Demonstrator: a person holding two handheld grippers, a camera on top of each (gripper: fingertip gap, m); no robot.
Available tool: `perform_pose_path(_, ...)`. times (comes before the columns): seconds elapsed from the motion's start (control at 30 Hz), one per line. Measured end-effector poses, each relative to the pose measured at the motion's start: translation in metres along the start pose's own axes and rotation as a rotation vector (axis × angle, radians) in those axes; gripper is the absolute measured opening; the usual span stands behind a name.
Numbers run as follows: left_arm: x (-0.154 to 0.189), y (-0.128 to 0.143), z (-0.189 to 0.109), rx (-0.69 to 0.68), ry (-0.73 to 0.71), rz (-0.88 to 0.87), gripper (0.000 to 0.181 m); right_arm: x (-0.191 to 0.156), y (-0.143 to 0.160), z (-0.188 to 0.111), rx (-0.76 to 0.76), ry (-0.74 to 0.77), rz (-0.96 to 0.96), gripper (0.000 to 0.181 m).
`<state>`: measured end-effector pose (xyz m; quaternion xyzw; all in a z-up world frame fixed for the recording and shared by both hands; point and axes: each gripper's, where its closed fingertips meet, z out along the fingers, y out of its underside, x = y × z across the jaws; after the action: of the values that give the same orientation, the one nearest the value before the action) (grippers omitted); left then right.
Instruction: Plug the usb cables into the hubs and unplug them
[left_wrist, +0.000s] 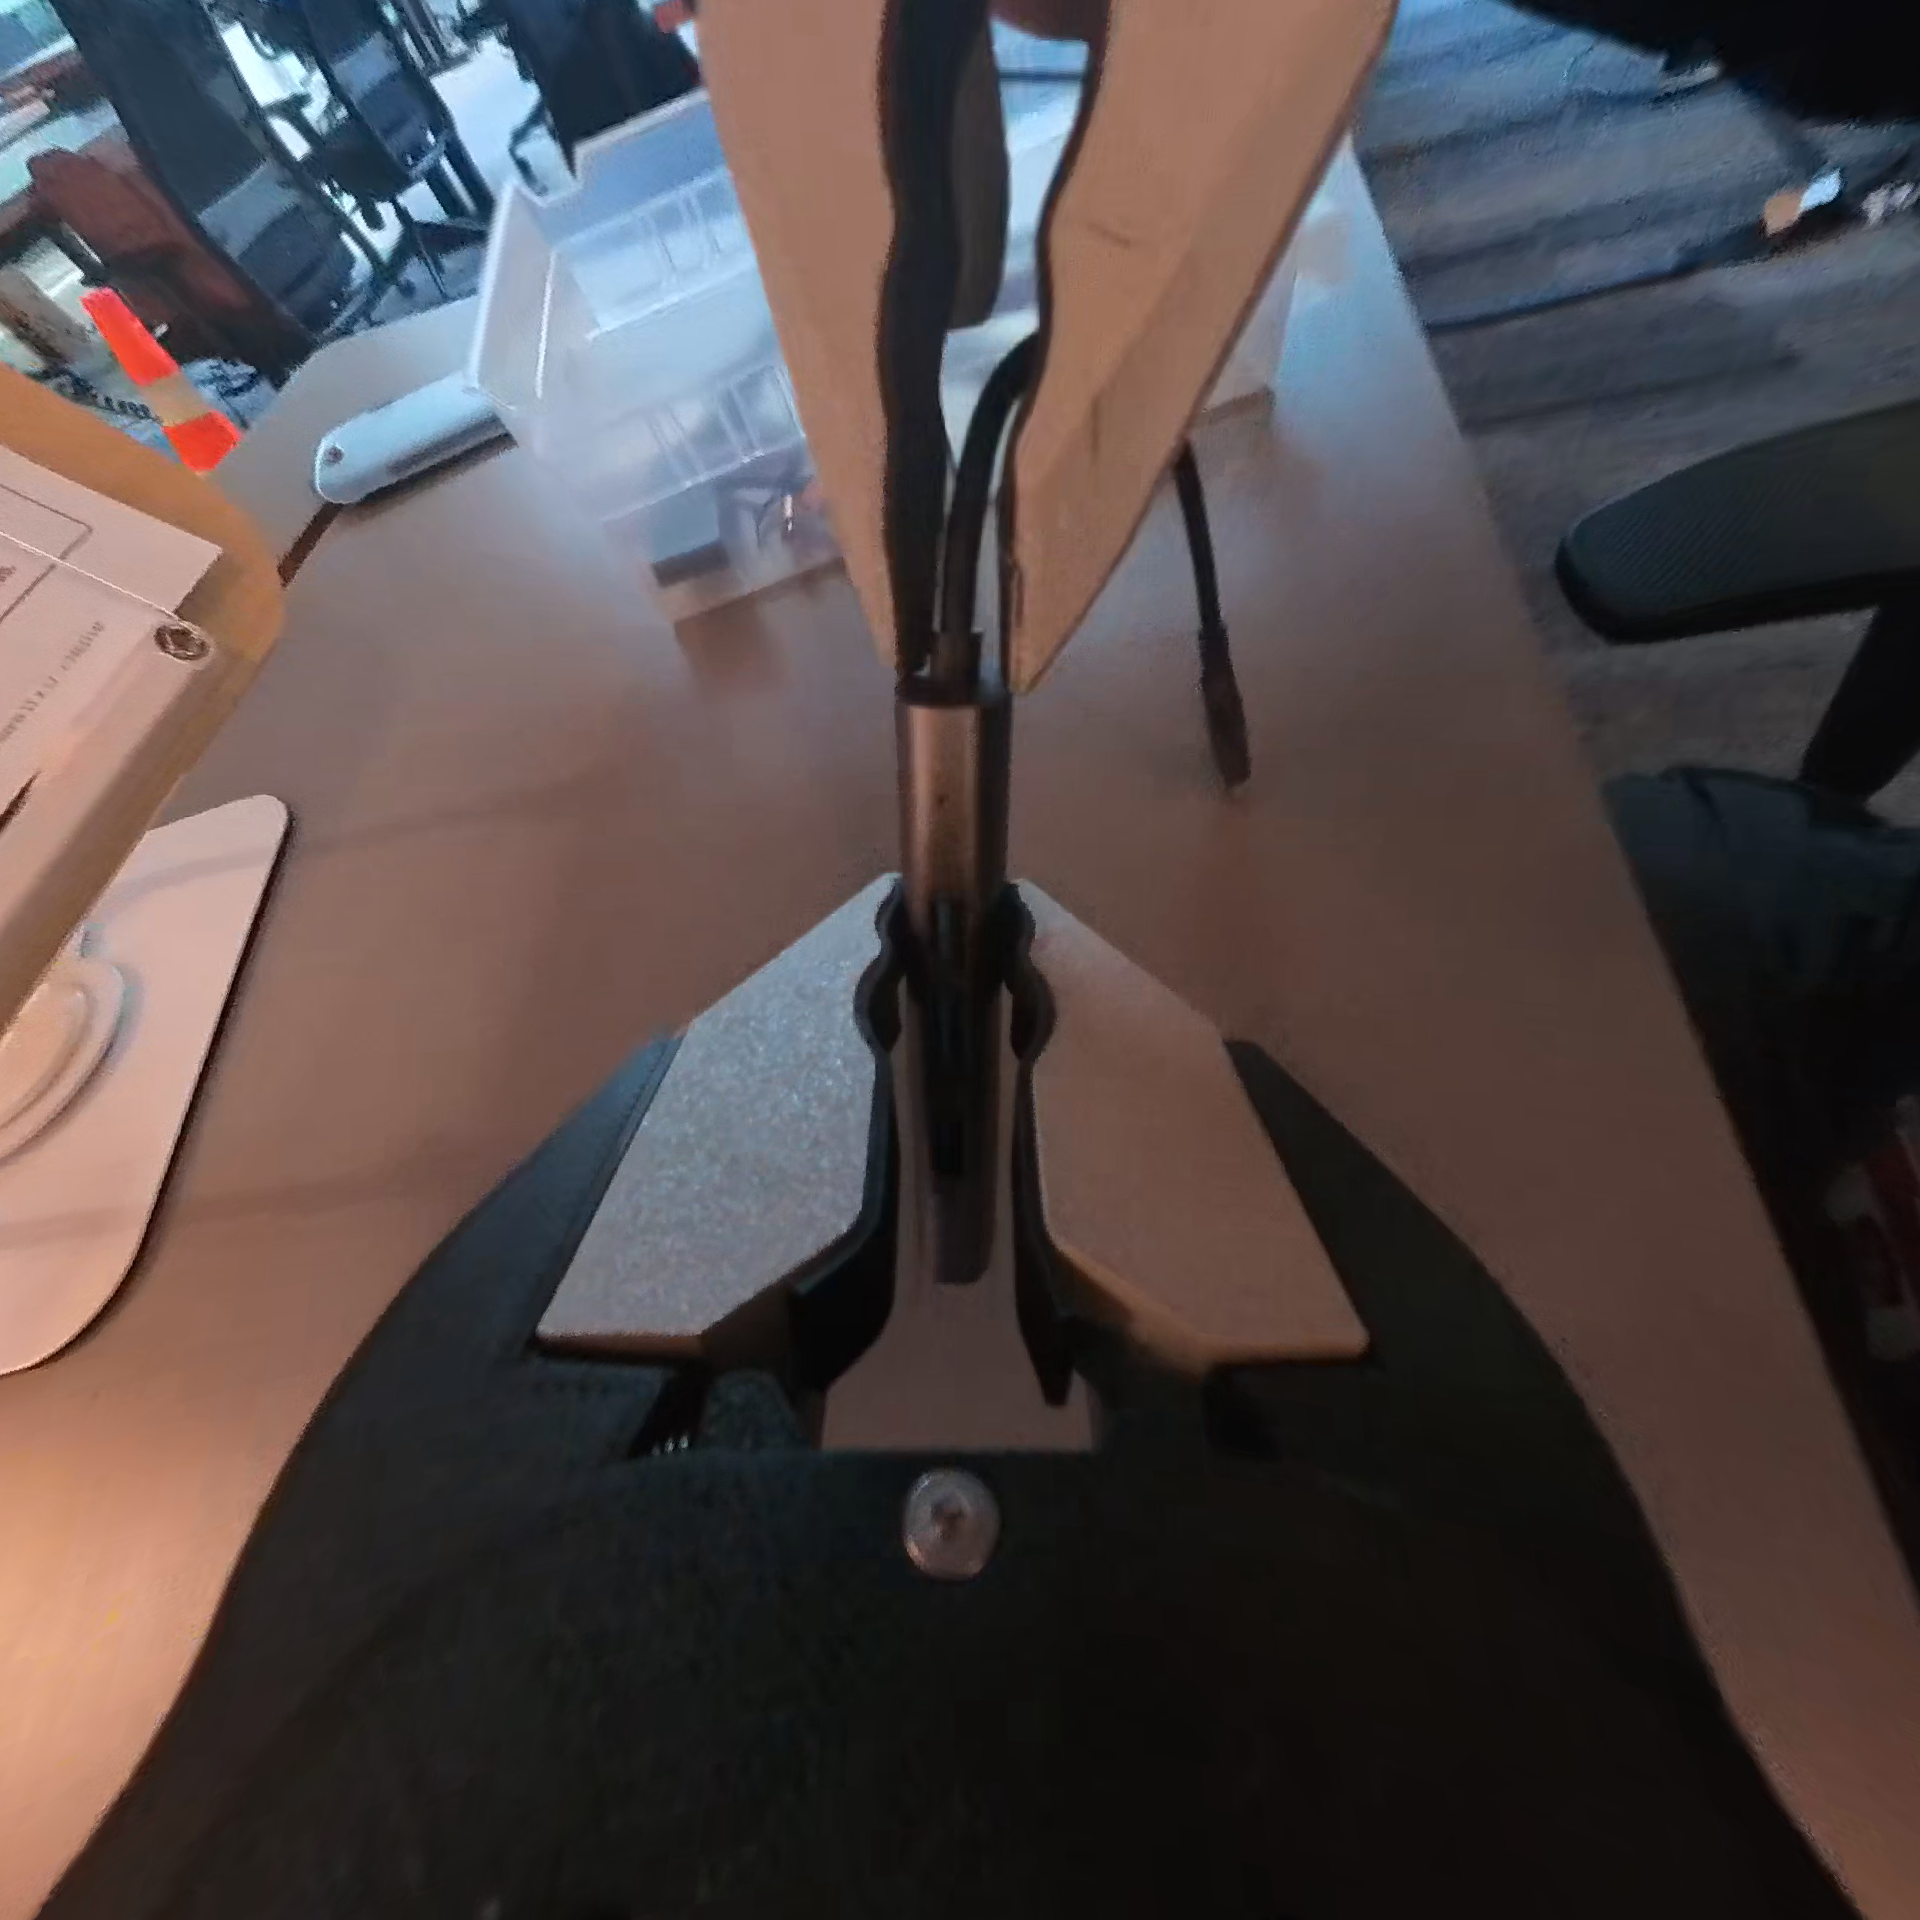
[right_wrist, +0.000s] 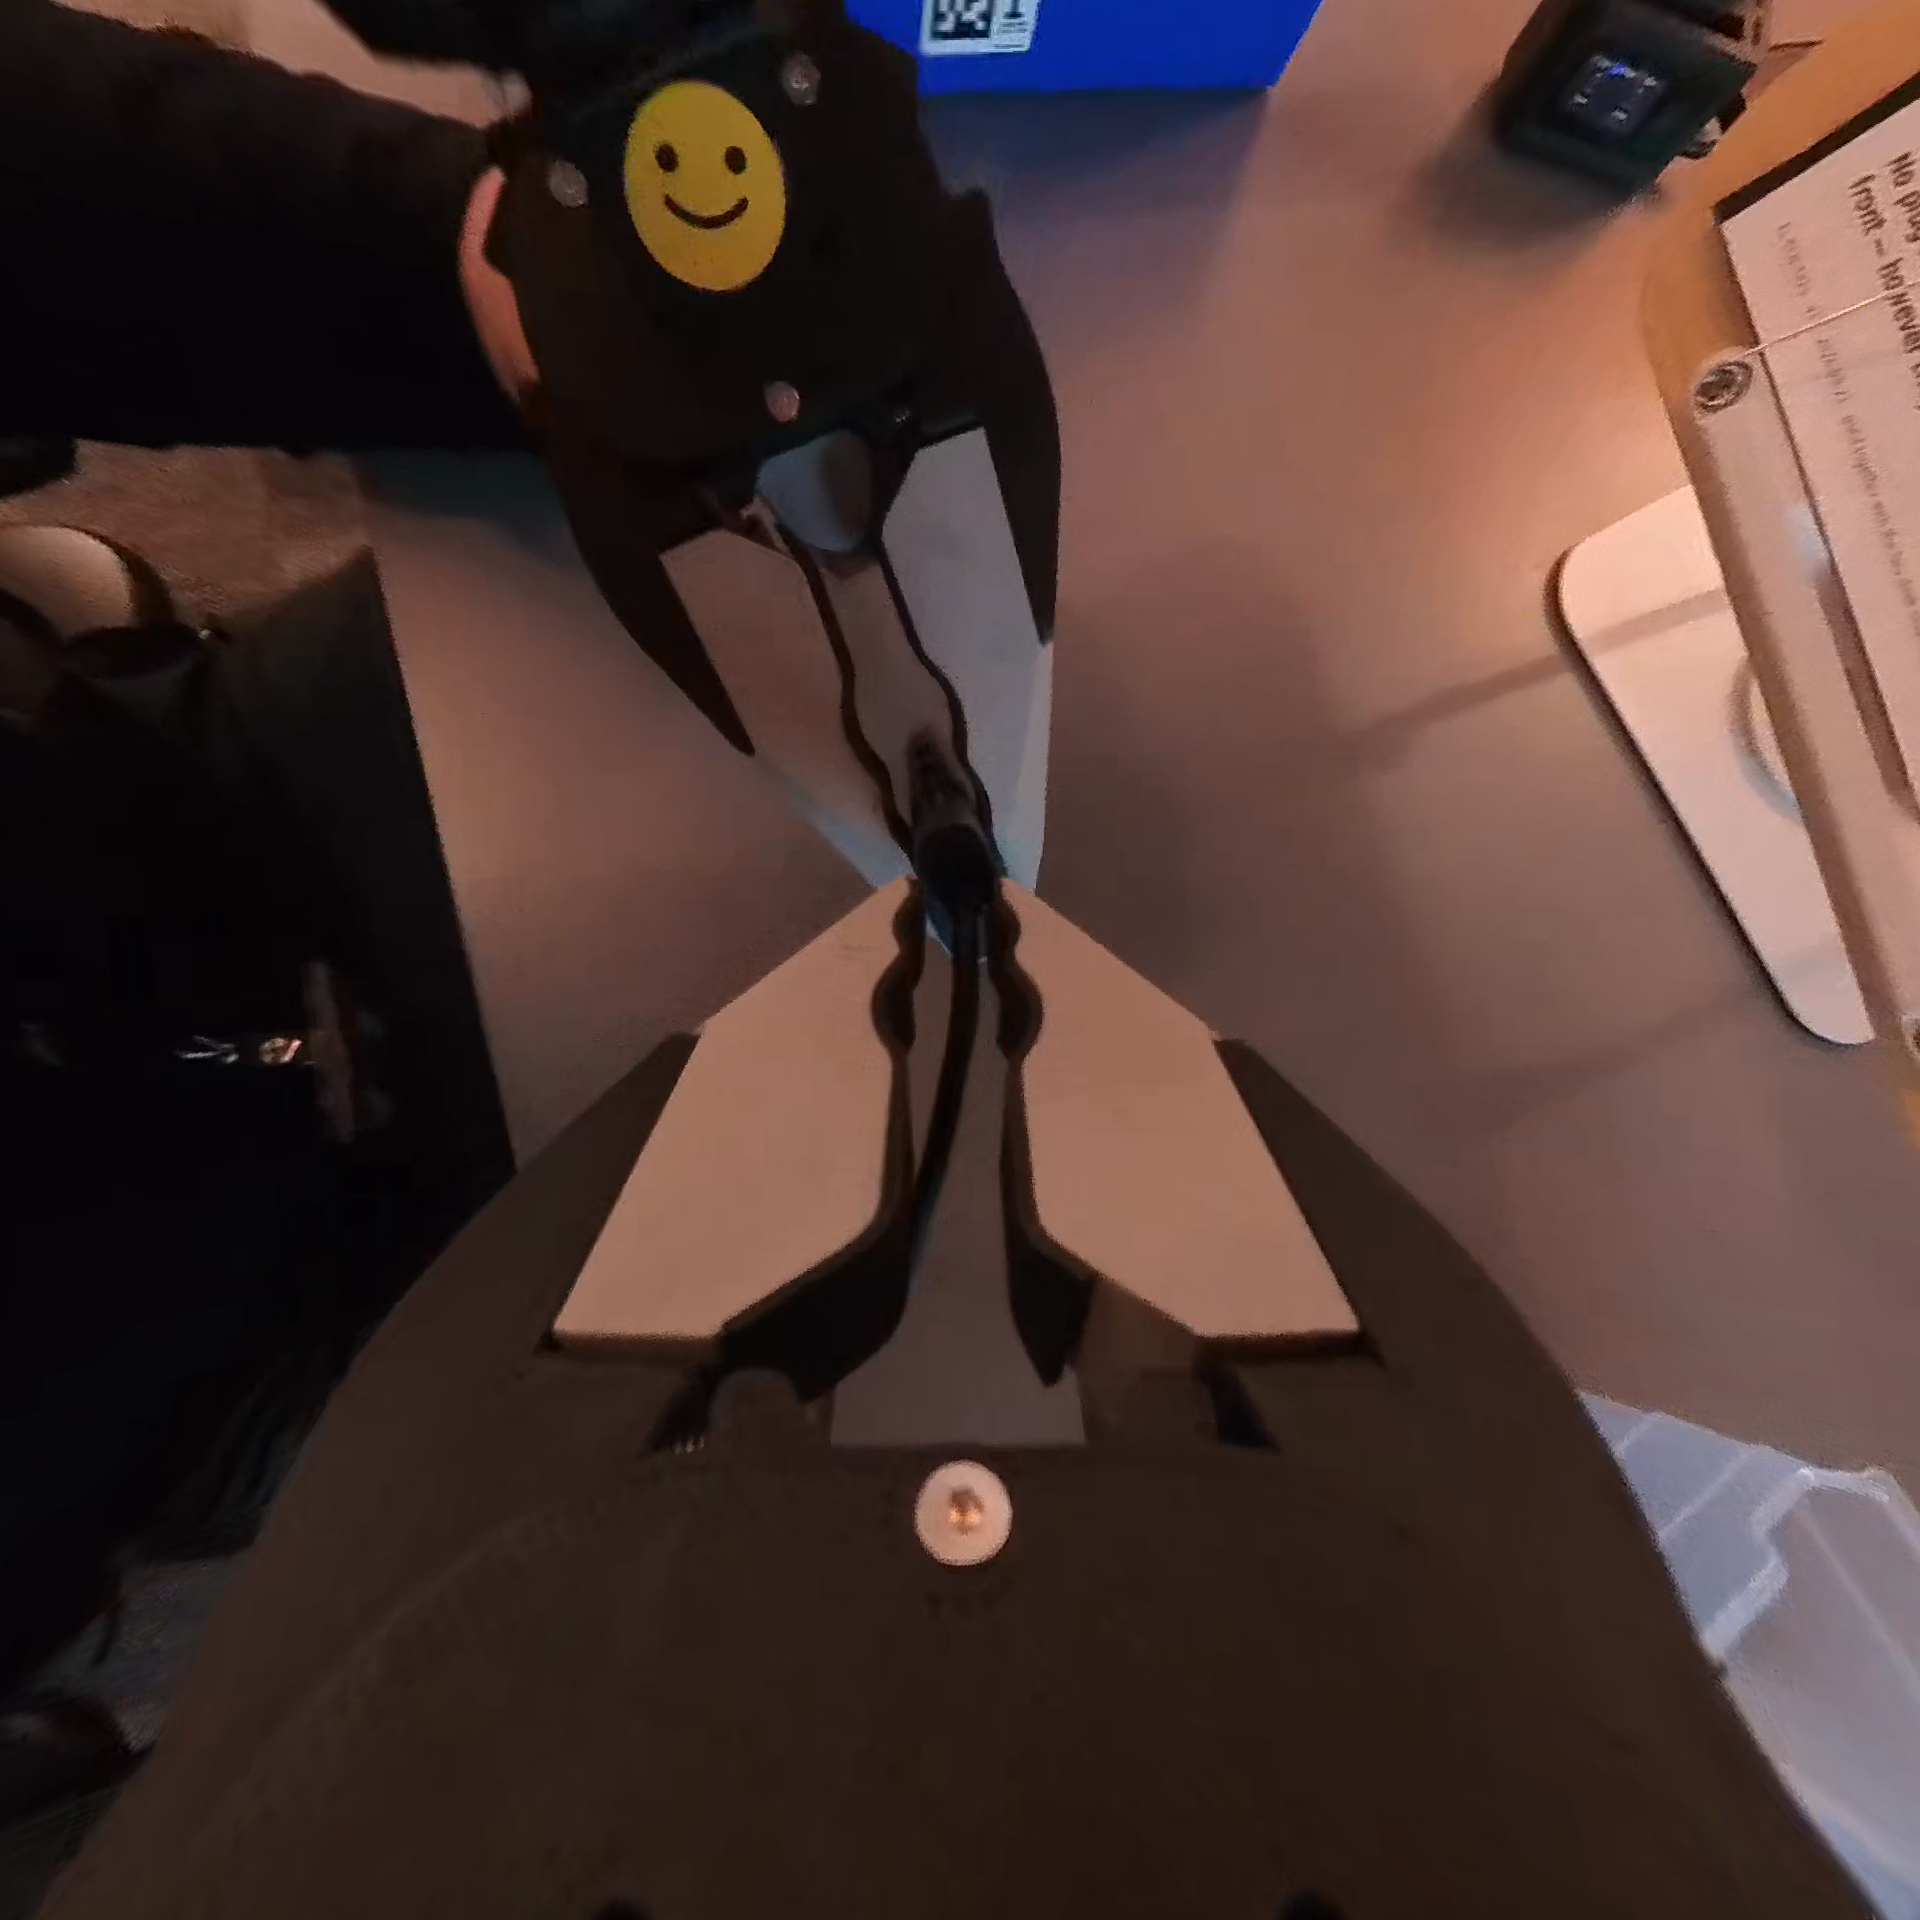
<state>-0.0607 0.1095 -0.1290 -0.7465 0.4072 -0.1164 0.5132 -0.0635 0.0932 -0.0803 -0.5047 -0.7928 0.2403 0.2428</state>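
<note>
My left gripper (left_wrist: 956, 904) is shut on a slim grey metal hub (left_wrist: 951, 790) and holds it edge-up above the brown table (left_wrist: 520, 779). My right gripper (right_wrist: 956, 899) is shut on the black plug (right_wrist: 951, 847) of a usb cable (right_wrist: 940, 1091), which runs back between its fingers. In the left wrist view the right gripper (left_wrist: 961, 665) comes in from above, tip to tip with mine, and its plug meets the hub's far end. In the right wrist view the left gripper (right_wrist: 966, 873), with a yellow smiley sticker, faces mine. A second cable end (left_wrist: 1218, 686) lies loose on the table.
A clear plastic organiser box (left_wrist: 644, 343), a white device (left_wrist: 405, 447) and an orange cone (left_wrist: 156, 379) stand at the back left. A white stand base (left_wrist: 125, 1039) with a paper-covered panel (left_wrist: 83, 582) is at left. An office chair (left_wrist: 1745, 520) is beyond the table's right edge. The left gripper's tips are roughly 5 cm from the right gripper's.
</note>
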Motion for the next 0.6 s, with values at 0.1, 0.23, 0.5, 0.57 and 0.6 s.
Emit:
perform_pose_path(0.1, 0.006, 0.004, 0.006, -0.032, 0.002, 0.039, 0.015, -0.005, 0.003, 0.002, -0.011, -0.050, 0.009, 0.005)
perform_pose_path(0.23, 0.006, 0.002, 0.007, -0.032, -0.013, 0.066, 0.015, -0.001, 0.014, 0.004, -0.058, -0.048, 0.010, 0.023)
perform_pose_path(0.5, 0.005, 0.006, 0.008, -0.060, -0.032, 0.097, 0.015, -0.006, 0.019, 0.020, -0.110, 0.012, -0.101, 0.014)
perform_pose_path(0.57, 0.004, 0.009, 0.009, -0.078, -0.041, 0.104, 0.015, -0.005, 0.019, 0.023, -0.115, 0.015, -0.107, 0.014)
perform_pose_path(0.6, 0.004, 0.009, 0.009, -0.080, -0.042, 0.104, 0.015, -0.005, 0.019, 0.023, -0.117, 0.013, -0.109, 0.014)
